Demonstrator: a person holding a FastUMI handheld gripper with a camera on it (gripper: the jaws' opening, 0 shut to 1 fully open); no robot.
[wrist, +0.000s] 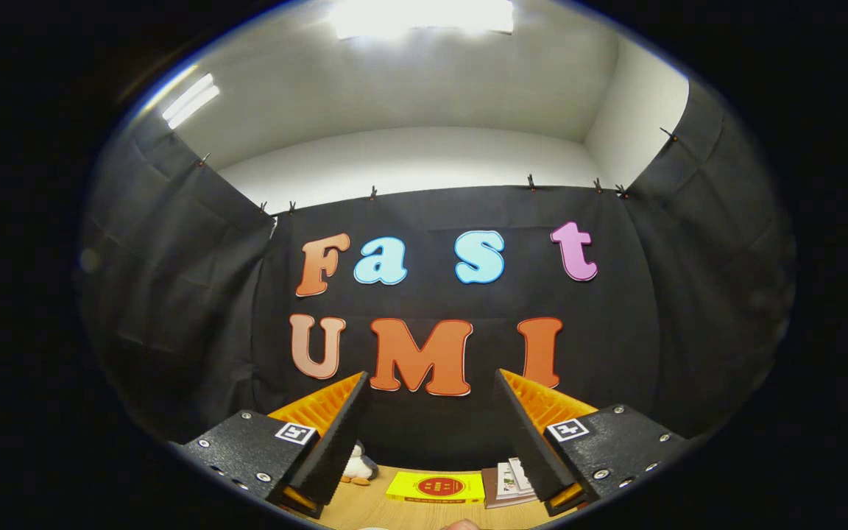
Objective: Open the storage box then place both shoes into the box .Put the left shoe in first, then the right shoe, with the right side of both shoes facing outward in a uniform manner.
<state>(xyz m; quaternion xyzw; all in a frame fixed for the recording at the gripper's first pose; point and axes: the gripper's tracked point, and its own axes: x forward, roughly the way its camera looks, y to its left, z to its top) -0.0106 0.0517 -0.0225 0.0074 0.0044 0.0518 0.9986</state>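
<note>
My gripper (431, 386) is held high and level, facing the black cloth wall. Its two black-and-orange fingers (336, 434) stand wide apart, open, with nothing between them. Between and below the fingers a strip of wooden table (365, 508) shows. I cannot make out a storage box or shoes on that strip.
On the table strip lie a flat yellow packet with a red round mark (436, 487), a small stack of booklets (506, 482) by the right finger, and a small plush toy with orange feet (356, 467) by the left finger. A fingertip of a person (461, 525) pokes in at the near edge.
</note>
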